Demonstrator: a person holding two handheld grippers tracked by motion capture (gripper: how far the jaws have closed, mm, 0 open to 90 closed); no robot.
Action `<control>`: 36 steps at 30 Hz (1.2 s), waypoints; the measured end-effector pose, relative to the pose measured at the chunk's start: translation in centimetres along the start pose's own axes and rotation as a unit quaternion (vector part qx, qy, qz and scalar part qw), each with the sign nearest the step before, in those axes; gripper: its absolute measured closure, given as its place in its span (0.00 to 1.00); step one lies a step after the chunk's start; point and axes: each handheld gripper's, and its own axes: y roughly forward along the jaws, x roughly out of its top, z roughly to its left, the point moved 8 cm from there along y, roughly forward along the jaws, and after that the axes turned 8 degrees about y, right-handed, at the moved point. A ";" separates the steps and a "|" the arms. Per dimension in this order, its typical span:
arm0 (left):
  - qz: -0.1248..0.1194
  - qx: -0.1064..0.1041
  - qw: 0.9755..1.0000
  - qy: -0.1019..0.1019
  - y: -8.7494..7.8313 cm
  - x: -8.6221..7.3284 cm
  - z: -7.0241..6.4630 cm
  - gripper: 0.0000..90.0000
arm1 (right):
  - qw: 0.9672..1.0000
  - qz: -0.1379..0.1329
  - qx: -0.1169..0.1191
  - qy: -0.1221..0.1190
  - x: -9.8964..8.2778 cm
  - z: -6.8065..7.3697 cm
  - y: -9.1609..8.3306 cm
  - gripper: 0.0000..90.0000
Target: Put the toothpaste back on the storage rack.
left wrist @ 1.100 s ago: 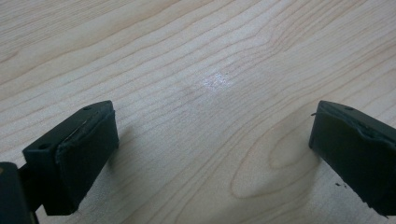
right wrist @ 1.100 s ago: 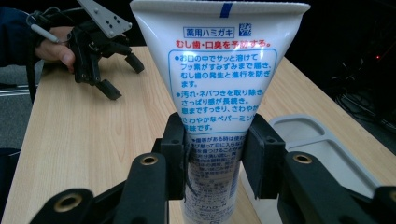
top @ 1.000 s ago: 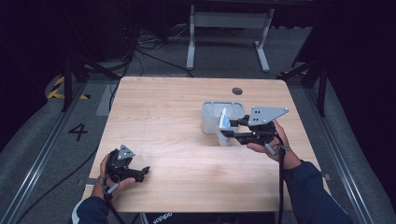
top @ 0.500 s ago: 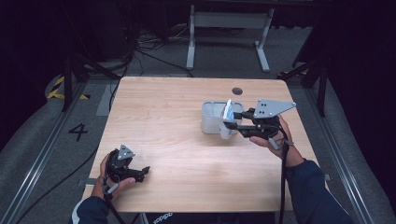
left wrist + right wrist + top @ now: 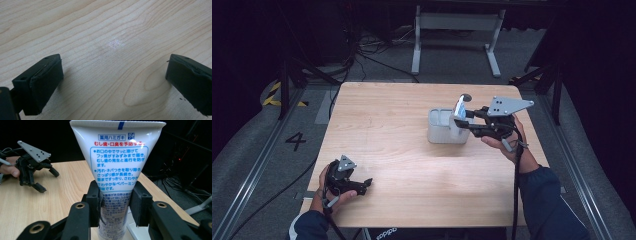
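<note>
Above the grey container (image 5: 441,131), toothpaste tube (image 5: 116,167) between right gripper (image 5: 115,203) fingers.

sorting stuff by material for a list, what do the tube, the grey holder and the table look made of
Tube: seemingly soft glossy plastic, white with printed text, flat crimped end, pinched in the right tongs.
Grey holder: probably matte plastic, though ceramic is possible; plain, dull, smooth walls.
Table: pale wood or wood veneer, visible grain, slight sheen.

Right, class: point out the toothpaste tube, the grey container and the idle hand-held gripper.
toothpaste tube (image 5: 117,170), right gripper view, on its printed white body.
grey container (image 5: 441,134), high view, on its front wall.
left hand-held gripper (image 5: 362,184), high view, between its open jaws.
</note>
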 end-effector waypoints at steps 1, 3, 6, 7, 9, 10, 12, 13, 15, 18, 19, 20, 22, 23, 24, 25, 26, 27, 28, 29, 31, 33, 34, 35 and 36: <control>0.000 0.000 1.000 0.000 0.0 0.0 0.0 0.02 | 1.000 0.000 -0.001 0.000 0.1 -0.1 0.0 0.72; 0.000 0.000 1.000 0.000 0.0 0.0 0.0 0.02 | 1.000 -0.002 -0.003 0.004 0.1 -0.3 0.1 0.72; 0.001 0.000 1.000 0.000 0.0 0.0 0.0 0.02 | 1.000 -0.003 -0.007 0.007 0.2 -0.7 0.2 0.72; 0.000 0.000 1.000 0.000 0.0 0.0 0.0 0.02 | 1.000 -0.004 -0.007 0.008 0.2 -0.8 0.3 0.72; 0.000 0.000 1.000 0.000 0.0 0.0 0.0 0.02 | 1.000 -0.004 -0.010 0.009 0.3 -1.1 0.4 0.72; 0.000 0.000 1.000 0.000 0.0 0.0 0.0 0.02 | 1.000 -0.005 -0.011 0.011 0.3 -1.1 0.4 0.73; 0.000 0.000 1.000 0.000 0.0 0.0 0.0 0.02 | 1.000 -0.005 -0.013 0.012 0.4 -1.4 0.6 0.72; 0.000 0.000 1.000 0.000 0.0 0.0 0.0 0.02 | 1.000 -0.004 -0.012 0.014 0.4 -1.5 0.7 0.72; 0.000 0.000 1.000 0.000 0.0 0.0 0.0 0.02 | 1.000 -0.004 -0.016 0.014 0.4 -1.7 0.9 0.72; 0.000 0.000 1.000 0.000 0.0 0.0 0.0 0.02 | 1.000 -0.002 -0.020 0.014 0.5 -2.1 1.1 0.72; 0.000 0.000 1.000 0.000 0.0 0.0 0.0 0.02 | 1.000 -0.002 -0.021 0.016 0.5 -2.2 1.1 0.72; 0.000 0.000 1.000 0.000 0.0 0.0 0.0 0.02 | 1.000 -0.001 -0.022 0.016 0.5 -2.4 1.2 0.72; 0.000 0.000 1.000 0.000 0.0 0.0 0.0 0.02 | 0.999 -0.001 -0.027 0.018 0.5 -2.7 1.3 0.72; 0.000 0.001 1.000 0.001 0.0 0.0 0.0 0.02 | 0.999 0.000 -0.028 0.018 0.5 -2.8 1.4 0.72; 0.000 0.000 1.000 0.000 0.0 0.0 0.0 0.02 | 0.999 0.002 -0.030 0.018 0.5 -2.9 1.5 0.72; 0.000 0.000 1.000 0.000 0.0 0.0 0.0 0.02 | 0.999 0.003 -0.031 0.018 0.5 -3.0 1.5 0.72; 0.000 0.000 1.000 0.000 0.0 0.0 0.0 0.02 | 0.999 0.004 -0.032 0.018 0.5 -3.1 1.6 0.72; 0.000 0.001 1.000 0.001 0.0 0.0 0.0 0.02 | 0.999 0.002 -0.034 0.019 0.5 -3.2 1.6 0.72; 0.000 0.000 1.000 0.000 0.0 0.0 0.0 0.02 | 0.999 0.001 -0.035 0.021 0.5 -3.4 1.7 0.72; 0.000 0.000 1.000 0.000 0.0 0.0 0.0 0.02 | 0.999 0.001 -0.036 0.024 0.5 -3.5 1.7 0.72; 0.000 0.000 1.000 0.000 0.0 0.0 0.0 0.02 | 0.999 0.001 -0.037 0.026 0.5 -3.7 1.9 0.72; 0.000 0.000 1.000 0.000 0.0 0.0 0.0 0.02 | 0.999 0.001 -0.039 0.027 0.4 -3.9 2.0 0.72; 0.001 -0.001 1.000 -0.001 0.0 0.0 0.0 0.02 | 0.999 0.001 -0.040 0.028 0.4 -4.0 2.1 0.72; 0.000 0.000 1.000 0.000 0.0 0.0 0.0 0.02 | 0.999 0.002 -0.041 0.028 0.3 -4.1 2.2 0.72; 0.000 0.001 1.000 0.000 0.0 0.0 0.0 0.02 | 0.999 0.004 -0.041 0.029 0.3 -4.2 2.3 0.72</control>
